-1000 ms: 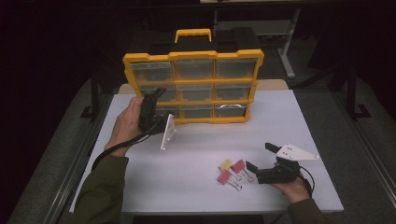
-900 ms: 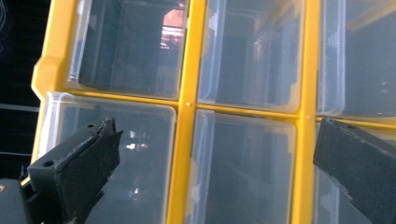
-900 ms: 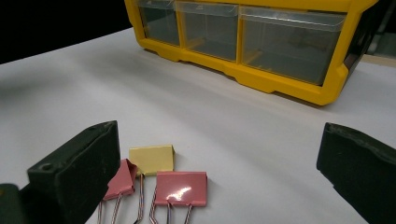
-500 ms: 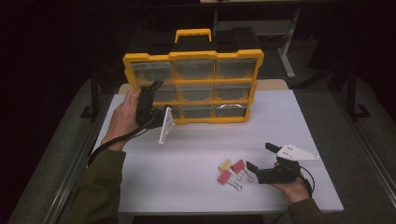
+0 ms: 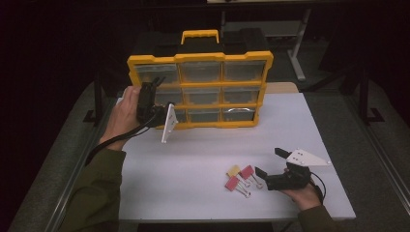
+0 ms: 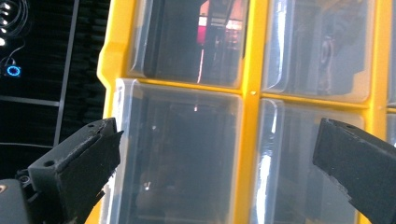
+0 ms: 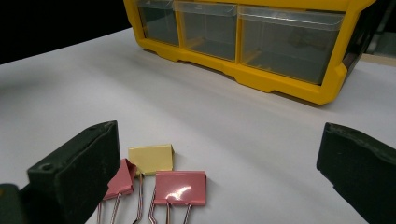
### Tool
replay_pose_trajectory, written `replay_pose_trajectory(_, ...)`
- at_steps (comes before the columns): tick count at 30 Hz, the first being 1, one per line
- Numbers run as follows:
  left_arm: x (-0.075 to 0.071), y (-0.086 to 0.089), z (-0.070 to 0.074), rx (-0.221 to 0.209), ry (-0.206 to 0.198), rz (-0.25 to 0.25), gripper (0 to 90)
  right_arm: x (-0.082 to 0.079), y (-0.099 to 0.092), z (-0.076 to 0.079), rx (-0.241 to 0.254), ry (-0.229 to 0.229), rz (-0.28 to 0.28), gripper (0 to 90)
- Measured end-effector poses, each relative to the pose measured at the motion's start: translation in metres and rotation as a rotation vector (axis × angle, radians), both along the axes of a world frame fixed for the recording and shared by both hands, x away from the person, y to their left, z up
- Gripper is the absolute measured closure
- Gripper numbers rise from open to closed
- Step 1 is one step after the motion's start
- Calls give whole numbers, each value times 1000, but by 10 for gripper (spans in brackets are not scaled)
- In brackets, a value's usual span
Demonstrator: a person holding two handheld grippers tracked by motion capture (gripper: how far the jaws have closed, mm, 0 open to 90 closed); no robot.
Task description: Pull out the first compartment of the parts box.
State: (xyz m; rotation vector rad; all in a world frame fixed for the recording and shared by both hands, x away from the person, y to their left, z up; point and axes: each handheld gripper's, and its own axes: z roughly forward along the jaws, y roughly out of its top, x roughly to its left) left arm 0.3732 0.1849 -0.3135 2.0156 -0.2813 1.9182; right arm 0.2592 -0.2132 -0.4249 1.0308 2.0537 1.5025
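Two grippers work a white table: left gripper (image 5: 153,86), jaws spread wide and empty, faces a clear drawer (image 6: 177,154) at the yellow organizer's (image 5: 199,89) nine o'clock side, probably about to pull it; right gripper (image 5: 270,163), open and empty, rests by three binder clips (image 5: 240,179) at five o'clock

The yellow drawer organiser (image 5: 200,89) stood upright across the back of the white table (image 5: 203,150), walling off any reach beyond it; the left gripper (image 5: 153,87) hung with jaws spread right against its left column of clear drawers (image 6: 180,154), with almost no gap left in front. The wide middle of the table lay bare and passable; near the front, three binder clips (image 5: 240,179) lay bunched just ahead of the wide-open right gripper (image 5: 270,162), the one obstacle there
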Motion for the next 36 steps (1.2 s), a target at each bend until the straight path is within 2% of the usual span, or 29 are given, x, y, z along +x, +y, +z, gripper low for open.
replay_pose_trajectory(3, 1, 1, 2, 3, -1, 4, 3, 0, 0, 0, 0, -1, 1, 0)
replay_pose_trajectory(5, 2, 2, 4, 2, -1, 5, 55, 0, 0, 0, 0, -2, 1, 0)
replay_pose_trajectory(13, 5, 4, 13, 10, -19, 23, 66, 0, 0, 0, 0, -2, 1, 0)
replay_pose_trajectory(15, 6, 5, 15, 14, -21, 27, 139, 0, 0, 0, 0, -2, 1, 0)
replay_pose_trajectory(19, 7, 6, 18, 13, -28, 34, 170, 0, 0, 0, 0, -3, 0, 0)
replay_pose_trajectory(25, 9, 8, 23, 23, -36, 49, 280, 0, -1, 0, 0, -3, -1, 0)
replay_pose_trajectory(36, 12, 12, 32, 20, -60, 83, 362, 0, 0, 0, 1, -3, 0, 0)
